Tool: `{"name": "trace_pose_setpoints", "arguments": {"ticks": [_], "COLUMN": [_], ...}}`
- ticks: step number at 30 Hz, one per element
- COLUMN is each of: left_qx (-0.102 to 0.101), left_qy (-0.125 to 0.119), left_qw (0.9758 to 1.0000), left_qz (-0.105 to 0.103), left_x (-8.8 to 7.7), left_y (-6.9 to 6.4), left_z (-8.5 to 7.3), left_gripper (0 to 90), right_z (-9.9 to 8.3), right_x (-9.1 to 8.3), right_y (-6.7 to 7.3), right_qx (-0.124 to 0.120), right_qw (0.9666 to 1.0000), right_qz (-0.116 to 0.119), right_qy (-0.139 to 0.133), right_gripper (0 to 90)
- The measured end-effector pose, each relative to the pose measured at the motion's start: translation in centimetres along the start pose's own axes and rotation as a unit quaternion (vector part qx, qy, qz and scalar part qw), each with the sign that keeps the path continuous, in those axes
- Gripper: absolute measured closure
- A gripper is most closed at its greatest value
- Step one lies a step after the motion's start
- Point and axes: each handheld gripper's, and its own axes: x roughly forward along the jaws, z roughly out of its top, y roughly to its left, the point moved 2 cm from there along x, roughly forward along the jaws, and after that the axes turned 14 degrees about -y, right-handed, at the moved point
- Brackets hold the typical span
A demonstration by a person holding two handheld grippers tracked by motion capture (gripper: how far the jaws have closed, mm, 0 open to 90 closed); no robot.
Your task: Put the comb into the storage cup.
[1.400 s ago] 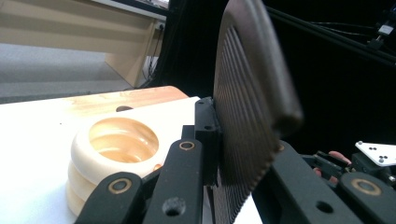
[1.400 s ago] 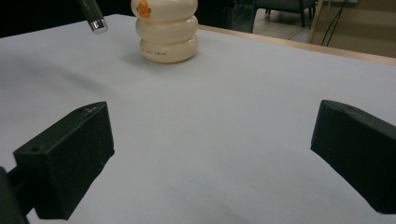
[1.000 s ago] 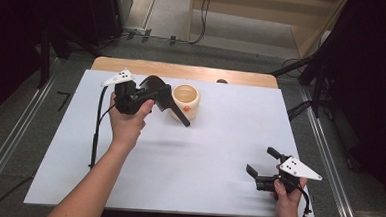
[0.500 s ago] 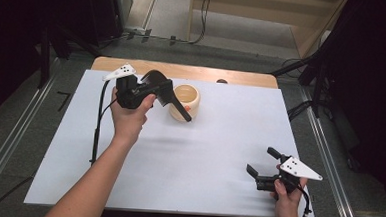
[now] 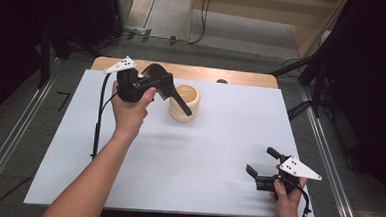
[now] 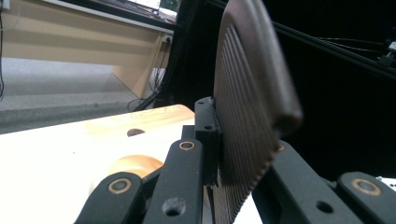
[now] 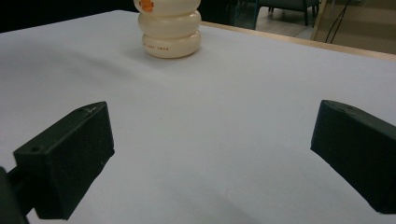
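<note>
In the upper left of the high view I have my left gripper (image 5: 179,102) clamped on a dark ribbed brush (image 6: 247,116), its tip hanging over the rim of the cream ringed cup (image 5: 185,103) just above centre. My right gripper (image 5: 260,167) rests at lower right on the white sheet (image 5: 218,155), jaws apart with nothing between them.

We see the left gripper (image 5: 154,84) clamped on a dark ridged object (image 5: 168,87) just beside the cream cup (image 5: 185,102), while the right gripper (image 5: 262,166) rests open near the white table's (image 5: 219,140) front-right corner.
</note>
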Motion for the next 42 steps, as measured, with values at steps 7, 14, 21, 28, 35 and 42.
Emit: {"name": "trace_pose_setpoints", "arguments": {"ticks": [7, 14, 21, 28, 35, 42], "left_qx": [-0.002, -0.001, -0.001, -0.001, -0.003, -0.002], "left_qy": [-0.005, -0.006, -0.009, -0.013, -0.021, -0.026], "left_qw": [1.0, 1.0, 0.9999, 0.9998, 0.9996, 0.9993], "left_qz": [0.003, 0.007, 0.01, 0.013, 0.018, 0.026], "left_x": [0.2, 0.5, 0.8, 1.1, 1.3, 1.4], "left_y": [0.2, 0.5, 0.7, 1.0, 1.3, 1.8], "left_z": [0.2, 0.5, 0.7, 0.8, 0.9, 1.1], "left_gripper": [84.4, 84.5, 84.5, 84.5, 84.4, 84.5], "right_z": [0.0, 0.0, -0.1, -0.1, -0.1, -0.1], "right_x": [0.0, 0.0, 0.0, 0.0, 0.0, 0.0], "right_y": [0.0, 0.0, -0.1, 0.0, 0.0, 0.0], "right_qx": [0.001, -0.001, 0.001, 0.001, 0.001, -0.001], "right_qw": [1.0, 1.0, 1.0, 1.0, 1.0, 1.0], "right_qz": [0.0, 0.001, -0.001, -0.001, 0.0, 0.001], "right_qy": [0.0, 0.0, -0.001, 0.0, 0.0, 0.0], "right_gripper": [0.0, 0.0, 0.0, 0.0, 0.0, 0.0]}}
